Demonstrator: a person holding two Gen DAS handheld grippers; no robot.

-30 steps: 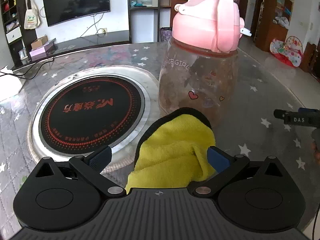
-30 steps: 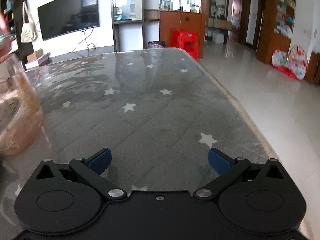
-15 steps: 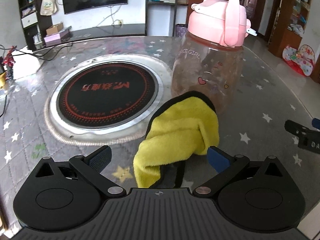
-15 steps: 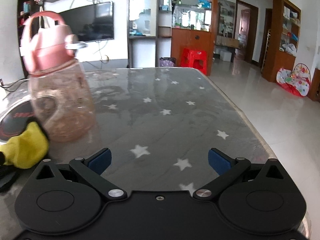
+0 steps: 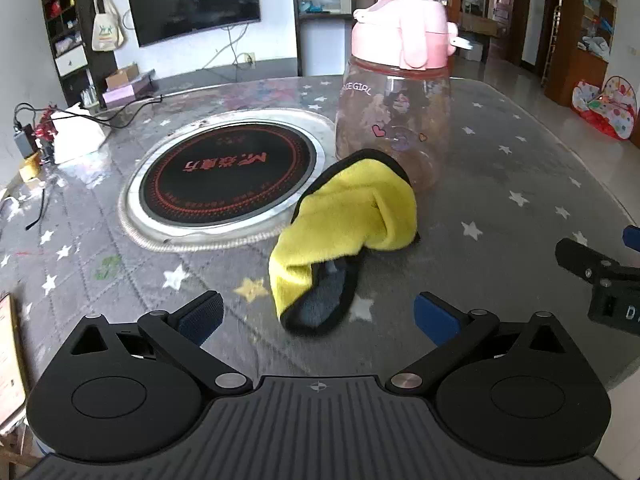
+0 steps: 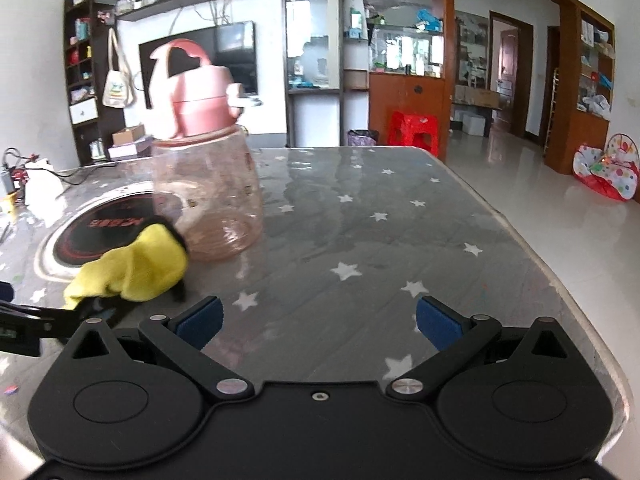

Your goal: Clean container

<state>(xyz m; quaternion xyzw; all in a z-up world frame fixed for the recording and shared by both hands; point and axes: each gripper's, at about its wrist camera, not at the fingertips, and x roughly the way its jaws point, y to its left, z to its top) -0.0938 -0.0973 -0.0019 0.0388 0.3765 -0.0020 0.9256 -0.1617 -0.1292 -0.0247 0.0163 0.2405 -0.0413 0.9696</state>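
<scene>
A clear pink-tinted bottle (image 5: 394,120) with a pink lid and handle stands upright on the table; it also shows in the right wrist view (image 6: 208,196). A yellow cloth with black edging (image 5: 344,232) lies crumpled on the table against the bottle's base, also seen in the right wrist view (image 6: 136,268). My left gripper (image 5: 318,316) is open and empty, just short of the cloth. My right gripper (image 6: 318,318) is open and empty, to the right of the bottle and cloth; part of it shows in the left wrist view (image 5: 600,276).
A round black induction plate (image 5: 224,176) with a metal rim is set into the star-patterned table (image 5: 500,184), left of the bottle. A white box (image 5: 76,136) and cables lie at the far left. A phone (image 5: 10,360) lies at the near left edge.
Both grippers have pulled back from the bottle. The cloth, earlier between my left fingers, now lies loose on the table ahead of them. The bottle has come into the right wrist view.
</scene>
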